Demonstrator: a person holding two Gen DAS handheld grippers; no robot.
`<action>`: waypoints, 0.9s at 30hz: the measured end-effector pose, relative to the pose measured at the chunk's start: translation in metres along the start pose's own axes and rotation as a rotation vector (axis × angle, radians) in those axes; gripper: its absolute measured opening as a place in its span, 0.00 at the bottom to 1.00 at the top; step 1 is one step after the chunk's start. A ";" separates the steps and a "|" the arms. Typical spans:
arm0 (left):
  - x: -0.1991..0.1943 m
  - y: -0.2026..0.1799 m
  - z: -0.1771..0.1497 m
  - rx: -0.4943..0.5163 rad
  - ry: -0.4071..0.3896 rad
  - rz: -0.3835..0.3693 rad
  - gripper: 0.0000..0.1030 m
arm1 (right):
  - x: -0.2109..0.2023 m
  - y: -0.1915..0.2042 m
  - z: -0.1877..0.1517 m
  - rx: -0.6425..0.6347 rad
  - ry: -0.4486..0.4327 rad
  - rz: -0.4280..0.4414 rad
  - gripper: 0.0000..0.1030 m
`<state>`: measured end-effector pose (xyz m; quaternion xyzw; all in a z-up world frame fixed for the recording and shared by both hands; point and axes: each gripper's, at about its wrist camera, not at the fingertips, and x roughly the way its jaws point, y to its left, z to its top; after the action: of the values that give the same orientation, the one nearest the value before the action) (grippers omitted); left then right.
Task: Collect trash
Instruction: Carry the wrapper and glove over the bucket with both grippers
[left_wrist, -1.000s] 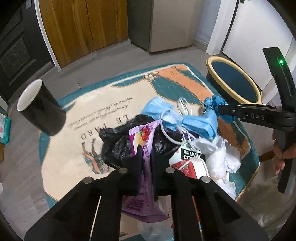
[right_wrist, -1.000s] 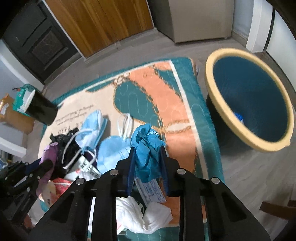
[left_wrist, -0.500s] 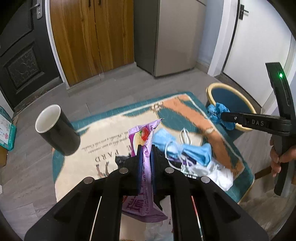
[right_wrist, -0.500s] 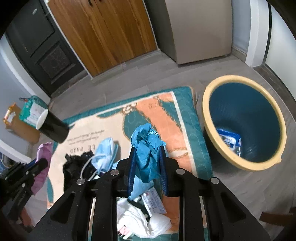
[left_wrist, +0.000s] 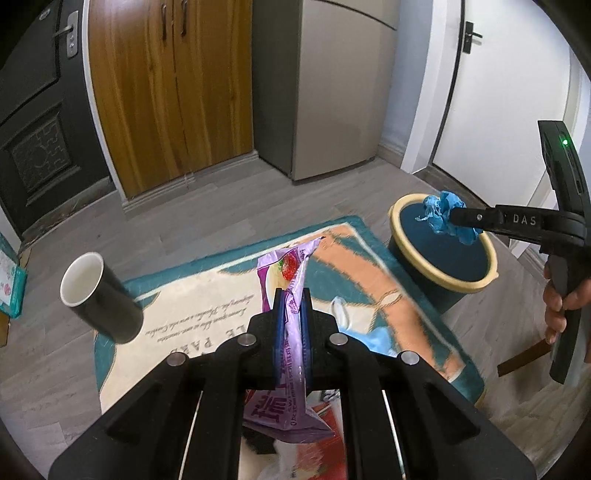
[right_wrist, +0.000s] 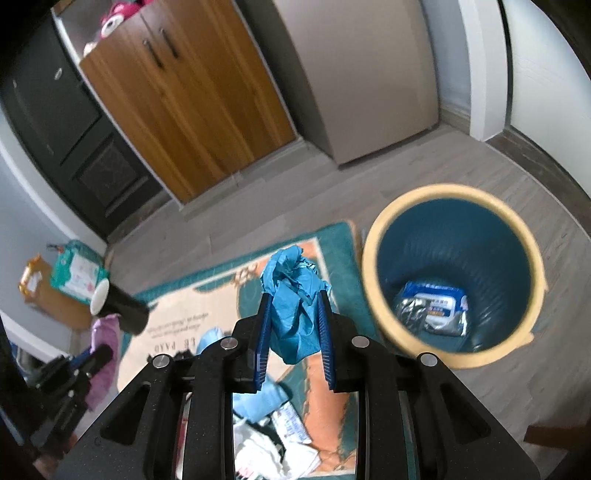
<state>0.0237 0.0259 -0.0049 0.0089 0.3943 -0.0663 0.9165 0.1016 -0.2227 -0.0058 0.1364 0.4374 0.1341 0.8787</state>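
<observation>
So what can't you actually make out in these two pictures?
- Trash pile on the rug: hidden by the tongs' frame and blurred, both views.
- Purple wrapper print: too small, partly clamped in the left tongs.
- Packet in the bin: label blurred, right view.
- Blue glove in the right tongs: crumpled, shape unclear.

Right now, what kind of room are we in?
Probably the entry area of a home: a wooden cupboard along the wall, a dark door beside it, and a patterned rug on the floor with a trash bin next to it.
</observation>
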 end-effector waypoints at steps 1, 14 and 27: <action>0.000 -0.004 0.003 0.003 -0.003 -0.003 0.07 | -0.003 -0.002 0.003 -0.002 -0.007 -0.002 0.24; 0.045 -0.099 0.056 0.040 -0.035 -0.112 0.07 | -0.033 -0.051 0.037 0.027 -0.102 -0.030 0.24; 0.100 -0.173 0.069 0.086 0.003 -0.175 0.07 | -0.020 -0.159 0.050 0.139 -0.076 -0.204 0.24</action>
<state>0.1195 -0.1614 -0.0238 0.0138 0.3918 -0.1627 0.9054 0.1492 -0.3831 -0.0188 0.1569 0.4239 0.0080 0.8920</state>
